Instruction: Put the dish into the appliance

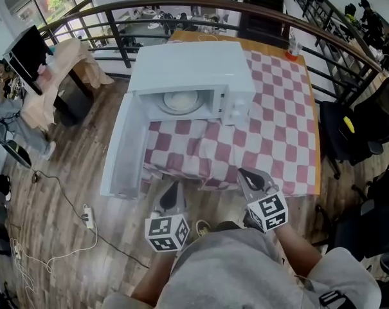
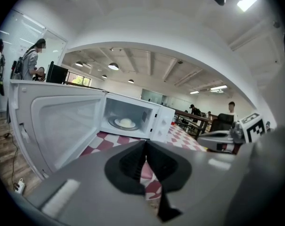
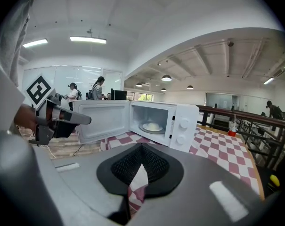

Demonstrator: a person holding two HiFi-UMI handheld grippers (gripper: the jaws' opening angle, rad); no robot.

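Observation:
A white microwave stands on the red-and-white checked table with its door swung wide to the left. Inside, on the turntable, sits a pale dish, which also shows as the dish and the dish in the gripper views. My left gripper and right gripper hover side by side before the table's near edge, short of the microwave. The left gripper and the right gripper are both shut with nothing between their pads.
A curved dark railing runs behind the table. A cup with an orange base stands at the far right corner. A black chair stands to the right. A power strip with cable lies on the wooden floor at left, near a desk with people.

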